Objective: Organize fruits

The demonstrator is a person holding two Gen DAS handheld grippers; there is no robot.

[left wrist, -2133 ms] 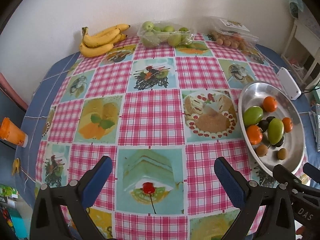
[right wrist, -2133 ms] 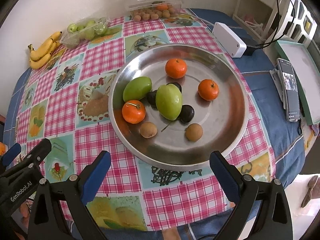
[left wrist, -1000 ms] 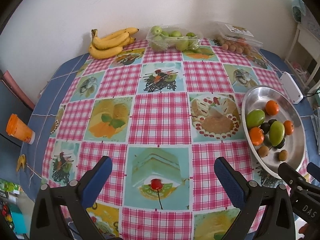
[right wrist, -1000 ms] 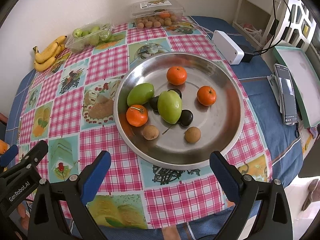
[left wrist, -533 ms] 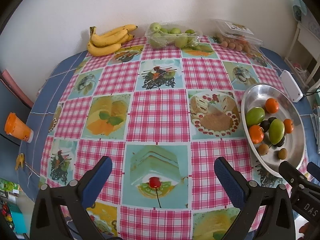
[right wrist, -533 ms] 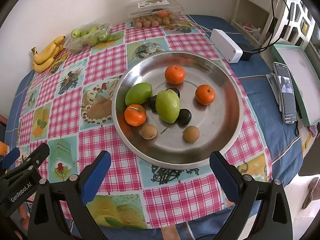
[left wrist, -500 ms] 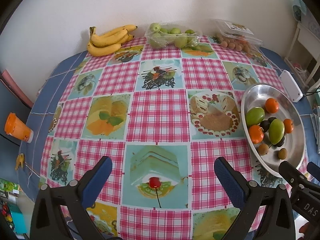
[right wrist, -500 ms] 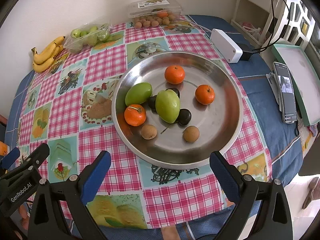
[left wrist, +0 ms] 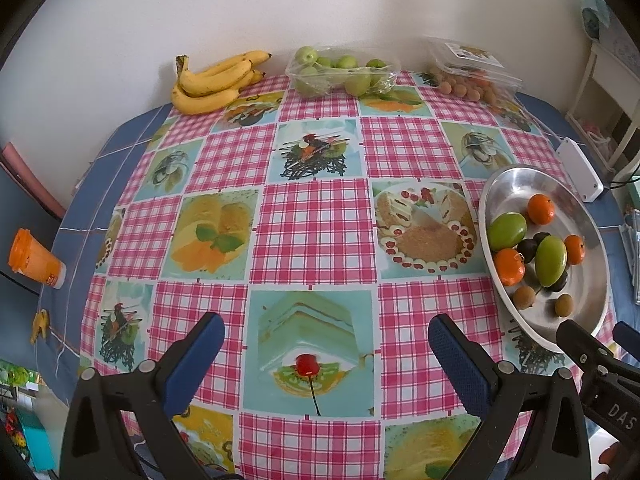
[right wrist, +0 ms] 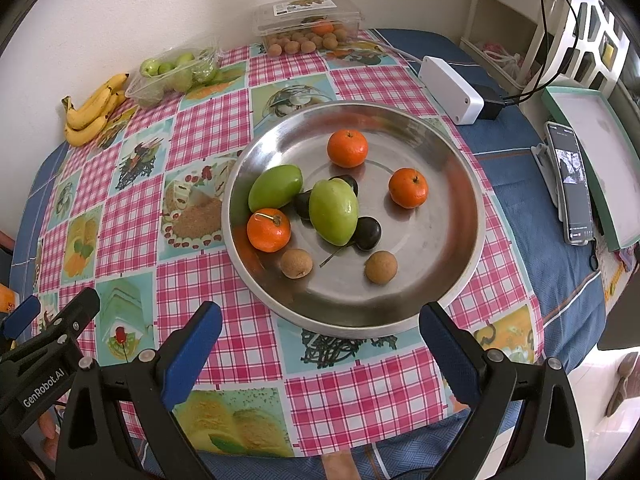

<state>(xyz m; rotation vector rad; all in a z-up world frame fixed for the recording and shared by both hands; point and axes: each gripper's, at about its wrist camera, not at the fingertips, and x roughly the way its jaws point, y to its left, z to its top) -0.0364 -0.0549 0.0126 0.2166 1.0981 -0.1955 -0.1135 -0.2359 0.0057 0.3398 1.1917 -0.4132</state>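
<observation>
A round steel tray on the checked tablecloth holds three oranges, two green fruits, dark plums and two brown longans. It also shows in the left wrist view at the right. A banana bunch, a clear tub of green fruits and a clear box of longans stand at the table's far edge. My left gripper is open and empty over the near table. My right gripper is open and empty just before the tray's near rim.
A white box with a cable lies behind the tray. A phone and a green-edged tray lie at the right. An orange cup lies at the left edge. A white shelf stands beyond.
Both views have shifted only slightly over the last two seconds; the left gripper drew back a little and then eased forward. Both grippers stay open and the fruits have not moved.
</observation>
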